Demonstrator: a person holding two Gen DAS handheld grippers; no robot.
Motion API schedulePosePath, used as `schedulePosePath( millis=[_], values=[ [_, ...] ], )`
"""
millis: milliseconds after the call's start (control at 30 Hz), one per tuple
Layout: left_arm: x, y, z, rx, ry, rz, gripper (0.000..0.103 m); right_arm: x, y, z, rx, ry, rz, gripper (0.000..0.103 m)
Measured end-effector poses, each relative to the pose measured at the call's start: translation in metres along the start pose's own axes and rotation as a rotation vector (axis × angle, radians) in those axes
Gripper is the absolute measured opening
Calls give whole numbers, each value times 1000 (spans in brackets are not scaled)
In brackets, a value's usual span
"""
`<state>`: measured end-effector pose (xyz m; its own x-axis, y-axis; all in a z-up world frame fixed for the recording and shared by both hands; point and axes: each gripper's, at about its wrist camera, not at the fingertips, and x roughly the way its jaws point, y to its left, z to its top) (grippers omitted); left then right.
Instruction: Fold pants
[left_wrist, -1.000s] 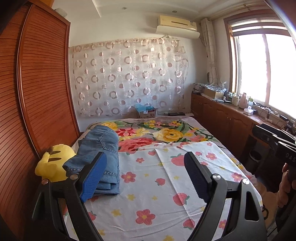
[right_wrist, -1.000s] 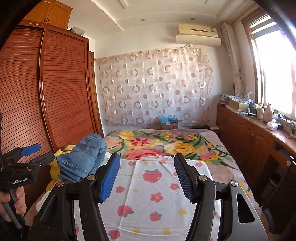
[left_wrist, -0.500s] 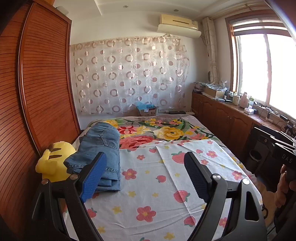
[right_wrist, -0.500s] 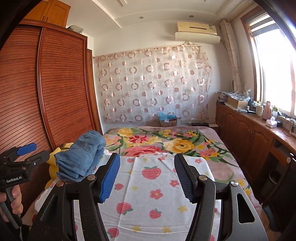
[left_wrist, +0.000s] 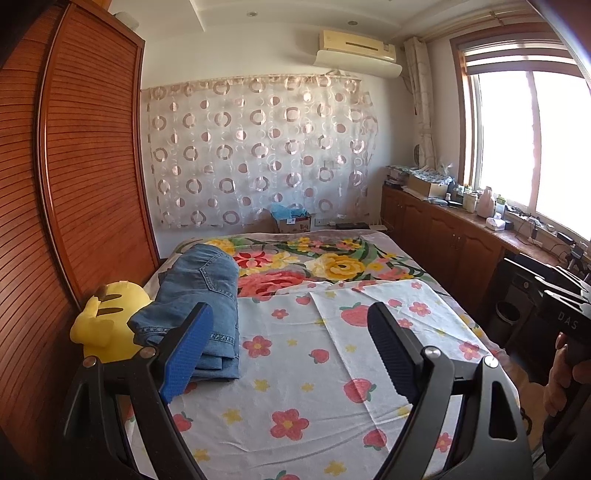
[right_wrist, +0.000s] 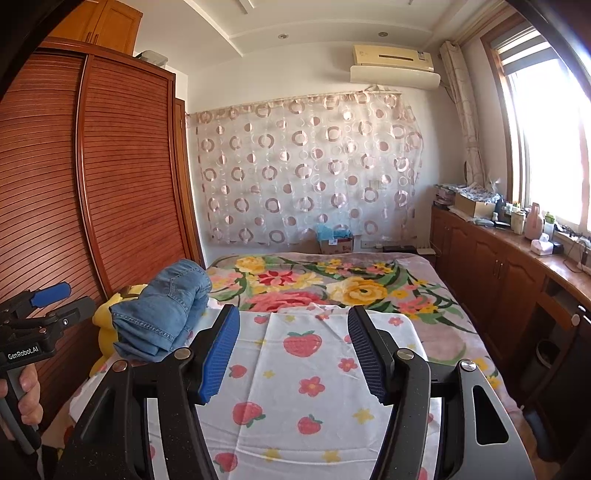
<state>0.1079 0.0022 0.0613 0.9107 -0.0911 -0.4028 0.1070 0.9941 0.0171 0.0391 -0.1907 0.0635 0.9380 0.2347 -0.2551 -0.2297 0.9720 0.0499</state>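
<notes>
While nothing is gripped, both tools are held above the near end of the bed, which reads as a task finished or paused.

Left wrist view
- left tool (left_wrist: 290, 339): spread wide, nothing between the 2 fingers; it is raised clear of the sheet, judged as a withdrawal stance and not a reach.
- pants (left_wrist: 195, 299): blue denim, seen folded into a thick stack at the left edge of the bed (left_wrist: 424, 284), with a rolled end toward the far wall; the stack is judged to be set aside there so the middle is left free.
- yellow plush toy (left_wrist: 107, 325): touching the pants on the side toward the wardrobe (left_wrist: 74, 184); part of the stack is propped on it.
- strawberry sheet (left_wrist: 332, 387): spread flat over the near half, presumably as a folding surface.
- right tool: only its black body and the holding hand (left_wrist: 561, 380) are shown at the right edge.

Right wrist view
- right tool (right_wrist: 293, 349): fingers apart, holding nothing, pointed along the bed.
- pants (right_wrist: 162, 314): well to the left of the tool, untouched.
- left tool (right_wrist: 55, 299): seen at the left edge, level with the pants, parted.
</notes>
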Motion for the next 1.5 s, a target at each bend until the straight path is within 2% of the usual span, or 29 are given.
schedulePosePath(
  millis=[1500],
  values=[
    [0,1,1,0,2,-1,86,-1,-1,0,-8,-6,-2,63]
  ],
)
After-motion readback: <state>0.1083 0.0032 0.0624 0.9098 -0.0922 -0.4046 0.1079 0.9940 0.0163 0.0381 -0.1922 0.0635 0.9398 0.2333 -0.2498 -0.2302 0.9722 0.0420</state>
